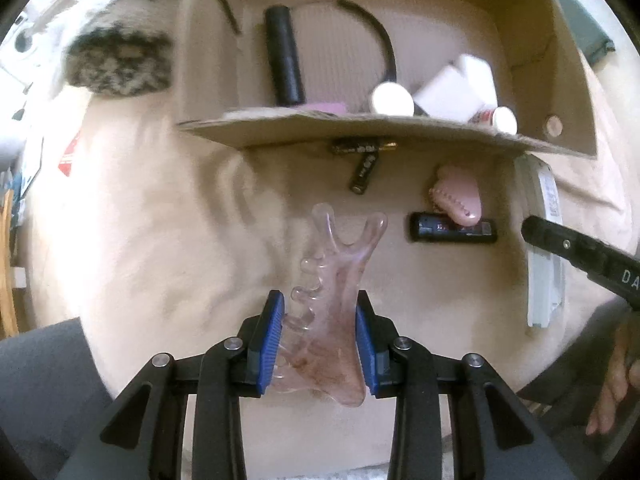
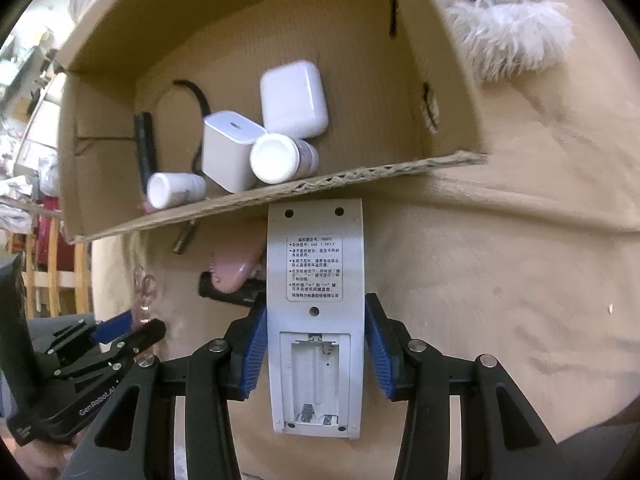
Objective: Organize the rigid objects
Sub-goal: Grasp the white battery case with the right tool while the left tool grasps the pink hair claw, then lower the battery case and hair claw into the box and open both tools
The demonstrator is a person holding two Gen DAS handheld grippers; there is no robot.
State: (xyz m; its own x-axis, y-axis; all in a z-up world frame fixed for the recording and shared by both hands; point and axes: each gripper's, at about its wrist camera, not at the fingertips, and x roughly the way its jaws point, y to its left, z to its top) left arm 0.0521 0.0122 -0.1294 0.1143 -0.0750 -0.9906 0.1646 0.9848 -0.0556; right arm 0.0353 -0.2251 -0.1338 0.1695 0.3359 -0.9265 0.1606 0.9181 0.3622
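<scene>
1. The left gripper (image 1: 320,344) grips a clear pinkish scraper (image 1: 332,300), a flat translucent piece with a forked top and a row of rounded teeth down its left edge. Reddish veins tint its lower part.
2. The blue pads (image 1: 269,344) press on both its sides. The fork reaches out ahead of the jaws, and the lower end hangs behind the pads.
3. The right gripper (image 2: 316,352) is clenched on a white remote (image 2: 316,280), back side up, with its battery bay open and empty. A printed label of Chinese text sits on its upper half, too small to read fully.
4. The remote runs straight out between the jaws. Its far end touches the near edge of the box (image 2: 280,196).
5. "GenRobot.AI" is printed on the left gripper's body, seen low on the left in the right wrist view.
6. Ahead of the left jaws lie two batteries (image 1: 364,168), a pink comb-like piece (image 1: 460,196) and a black stick (image 1: 452,230), all on a beige cloth (image 1: 160,220).
7. Beyond them, in the box, lie a black tube (image 1: 284,56), a black band (image 1: 380,36), a white charger (image 2: 230,150), a white case (image 2: 294,98) and two white bottles (image 2: 280,158).
</scene>
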